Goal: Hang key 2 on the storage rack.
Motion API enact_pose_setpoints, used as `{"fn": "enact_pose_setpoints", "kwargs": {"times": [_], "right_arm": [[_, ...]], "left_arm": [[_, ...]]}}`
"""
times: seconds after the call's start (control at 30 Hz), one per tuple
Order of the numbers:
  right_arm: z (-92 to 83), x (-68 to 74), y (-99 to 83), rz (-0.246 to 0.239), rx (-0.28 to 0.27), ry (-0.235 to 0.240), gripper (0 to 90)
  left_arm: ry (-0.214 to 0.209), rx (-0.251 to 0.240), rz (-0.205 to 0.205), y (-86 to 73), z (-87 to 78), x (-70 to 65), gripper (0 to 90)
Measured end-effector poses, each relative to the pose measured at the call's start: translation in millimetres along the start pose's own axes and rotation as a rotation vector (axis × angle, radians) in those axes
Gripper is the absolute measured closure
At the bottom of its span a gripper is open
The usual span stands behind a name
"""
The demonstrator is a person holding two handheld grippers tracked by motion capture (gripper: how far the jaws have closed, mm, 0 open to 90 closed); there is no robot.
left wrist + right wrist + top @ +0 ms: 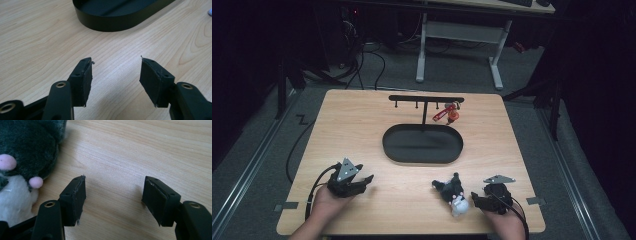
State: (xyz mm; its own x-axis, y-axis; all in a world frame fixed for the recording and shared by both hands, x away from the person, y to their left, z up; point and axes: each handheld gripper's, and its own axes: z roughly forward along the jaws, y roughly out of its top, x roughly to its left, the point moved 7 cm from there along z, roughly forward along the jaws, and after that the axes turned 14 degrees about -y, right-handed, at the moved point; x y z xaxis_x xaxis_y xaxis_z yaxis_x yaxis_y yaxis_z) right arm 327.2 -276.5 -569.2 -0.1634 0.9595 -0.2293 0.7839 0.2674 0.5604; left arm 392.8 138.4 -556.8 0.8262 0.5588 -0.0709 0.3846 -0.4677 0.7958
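A black and white plush toy (453, 194) with pink spots lies on the wooden table (362, 125) near the front right. In the right gripper view the plush toy (27, 157) sits just left of my left jaw, outside the gap. My right gripper (476, 199) rests beside it, open, with bare wood between its jaws (113, 197). My left gripper (366, 181) lies at the front left, open and empty (115, 80). A black oval tray (422, 144) sits mid-table; its rim (110, 23) is ahead of the left jaws. A red keychain (447, 114) hangs from a black rack (426, 99).
The rack stands behind the tray, with several free pegs to the left of the keychain. A white desk frame (459, 37) stands on the floor beyond the table. Cables trail off the table's left front edge.
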Motion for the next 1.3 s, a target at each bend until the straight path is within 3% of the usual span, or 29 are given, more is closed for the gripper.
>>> {"fn": "enact_pose_setpoints", "kwargs": {"times": [0.33, 0.6, 0.77, 1.3], "right_arm": [[-10.9, 2.2, 8.7, -0.084, 0.128, -0.006, 34.5], [-16.2, 5.3, 18.8, -0.168, 0.233, -0.019, 34.0], [-20.6, 2.7, 21.3, -0.183, 0.295, -0.009, 32.9], [-34.7, 2.5, 38.6, -0.176, 0.322, -0.004, 30.4]], "left_arm": [[-0.010, -0.017, 0.039, -2.8, -7.2, -3.7, 42.1], [0.010, -0.002, 0.074, -5.8, -7.0, -5.8, 38.7], [0.024, 0.020, 0.104, -9.7, -7.3, -6.6, 36.4], [0.023, 0.005, 0.098, -5.5, -7.1, -4.5, 30.9]]}}
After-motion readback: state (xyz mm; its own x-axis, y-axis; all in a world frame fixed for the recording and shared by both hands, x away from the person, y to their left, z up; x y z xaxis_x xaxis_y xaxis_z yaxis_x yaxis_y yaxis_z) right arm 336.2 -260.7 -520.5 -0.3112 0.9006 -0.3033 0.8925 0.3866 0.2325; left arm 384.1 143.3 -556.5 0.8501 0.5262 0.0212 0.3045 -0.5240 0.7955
